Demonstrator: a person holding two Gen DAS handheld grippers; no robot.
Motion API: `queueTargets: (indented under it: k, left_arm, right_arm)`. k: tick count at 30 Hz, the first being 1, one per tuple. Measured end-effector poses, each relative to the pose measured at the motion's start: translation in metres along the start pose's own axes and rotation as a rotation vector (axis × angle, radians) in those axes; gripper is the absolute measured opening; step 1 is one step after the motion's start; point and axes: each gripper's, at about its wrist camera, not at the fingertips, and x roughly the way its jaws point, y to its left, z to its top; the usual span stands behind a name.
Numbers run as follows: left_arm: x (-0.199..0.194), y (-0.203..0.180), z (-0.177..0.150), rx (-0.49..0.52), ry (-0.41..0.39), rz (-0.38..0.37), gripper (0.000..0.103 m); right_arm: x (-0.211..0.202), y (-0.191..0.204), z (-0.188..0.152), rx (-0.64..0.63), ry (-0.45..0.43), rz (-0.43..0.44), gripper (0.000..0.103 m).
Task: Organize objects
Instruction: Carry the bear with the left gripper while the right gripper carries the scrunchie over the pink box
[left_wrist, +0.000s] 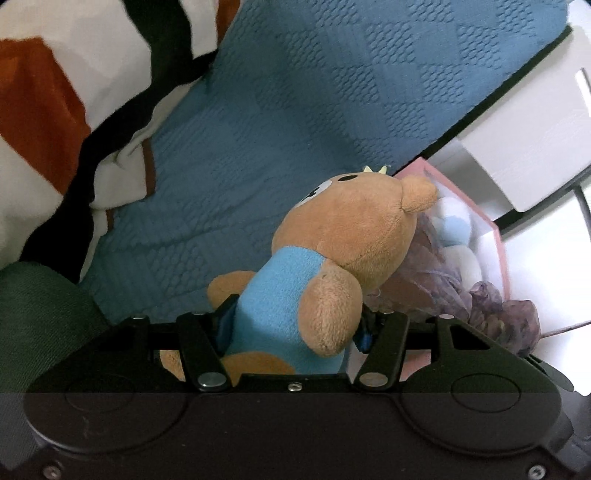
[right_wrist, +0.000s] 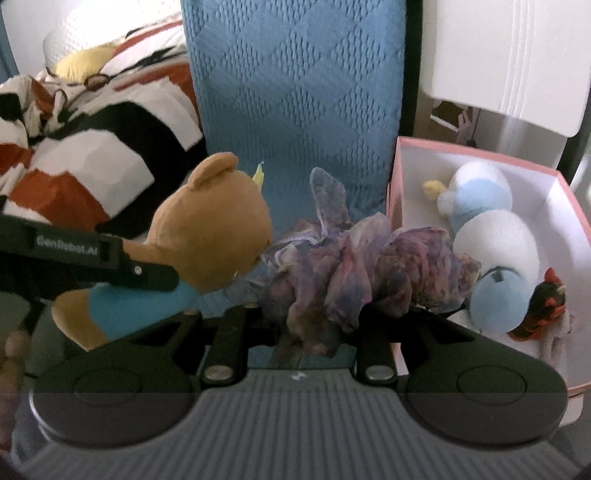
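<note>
A brown plush bear (left_wrist: 354, 236) in a light-blue shirt hangs above the bed, and my left gripper (left_wrist: 295, 328) is shut on its body. In the right wrist view the bear (right_wrist: 214, 229) is at the left, with one left finger (right_wrist: 147, 275) across its shirt. My right gripper (right_wrist: 314, 321) is shut on a crumpled purple gauze cloth (right_wrist: 332, 273), which hides its fingertips. The same cloth (left_wrist: 487, 310) shows at the right of the left wrist view. A pink open box (right_wrist: 480, 147) stands to the right, holding white-and-blue plush toys (right_wrist: 495, 243) and a red-and-black item (right_wrist: 546, 306).
A blue textured bedspread (left_wrist: 295, 110) lies under both grippers. A bunched orange, black and white striped duvet (left_wrist: 55, 110) covers the left side. White furniture (right_wrist: 517, 55) stands behind the box. Green fabric (left_wrist: 44, 314) fills the near left corner.
</note>
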Motion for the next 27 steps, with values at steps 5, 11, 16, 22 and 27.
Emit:
queueTargets:
  k: [5,11,16,22,27]
  left_arm:
    - [-0.015,-0.017,0.002,0.022,-0.021,-0.030,0.057]
    - [-0.029,-0.045,0.007,0.052,-0.040,-0.063,0.057]
    - [-0.040,-0.071,0.006,0.084,-0.065,-0.087,0.057]
    - [-0.043,-0.100,0.004,0.123,-0.076,-0.110,0.057]
    - [-0.042,-0.124,0.000,0.133,-0.081,-0.119,0.057]
  right_arm:
    - [-0.020,-0.005,0.009,0.015,-0.033,0.003,0.025]
    - [-0.042,-0.017,0.022,0.031,-0.077,0.001,0.025]
    - [-0.061,-0.030,0.034,0.043,-0.108,-0.004,0.025]
    - [-0.079,-0.051,0.033,0.074,-0.141,-0.019,0.025]
    - [-0.088,-0.064,0.029,0.076,-0.151,-0.027,0.025]
